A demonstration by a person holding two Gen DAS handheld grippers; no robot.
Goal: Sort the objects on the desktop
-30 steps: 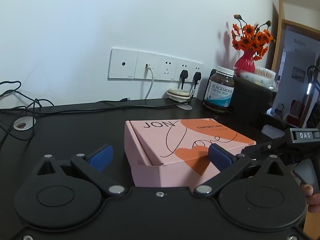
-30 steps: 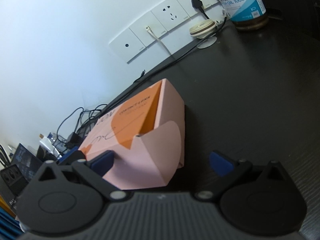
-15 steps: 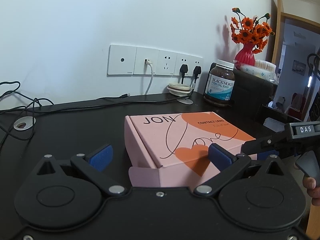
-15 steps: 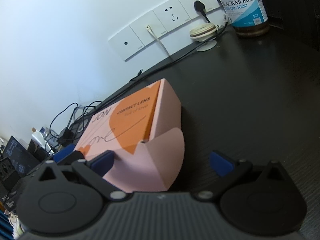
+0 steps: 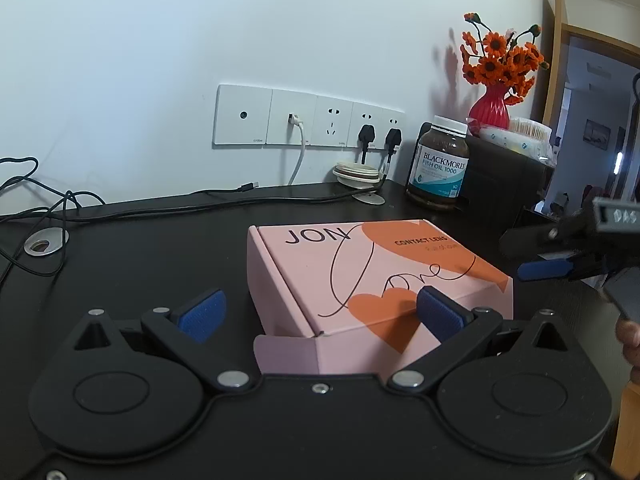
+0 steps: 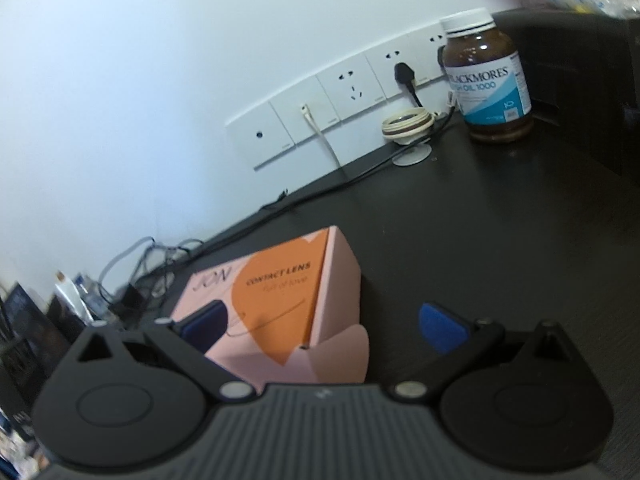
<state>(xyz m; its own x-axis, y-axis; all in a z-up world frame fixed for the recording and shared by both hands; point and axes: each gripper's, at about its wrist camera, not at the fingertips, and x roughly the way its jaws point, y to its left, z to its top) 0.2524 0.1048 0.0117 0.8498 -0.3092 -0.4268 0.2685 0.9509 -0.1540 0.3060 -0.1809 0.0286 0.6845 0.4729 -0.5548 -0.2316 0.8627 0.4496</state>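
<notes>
A pink and orange contact-lens box [image 5: 360, 272] lies closed on the black desk [image 5: 160, 248], with a side flap sticking out at its near corner. My left gripper [image 5: 320, 312] is open, and the box's near end sits just ahead between its blue pads. My right gripper [image 5: 560, 256] hovers off the box's right corner in the left wrist view. In the right wrist view the right gripper [image 6: 323, 328] is open, with the box [image 6: 288, 300] lying ahead toward its left finger.
A brown fish-oil bottle [image 5: 438, 164] stands at the back right beside a black case [image 5: 500, 176] that carries a red vase of orange flowers [image 5: 490, 108] and cotton swabs [image 5: 516, 136]. A beige roll [image 5: 358, 172], plugs and cables [image 5: 120, 208] line the wall. A hand [image 5: 630, 340] shows at the right edge.
The right gripper has drawn back to the right, away from the box, and now points more toward the bottle. The box lies flatter. The left gripper has backed off slightly.
</notes>
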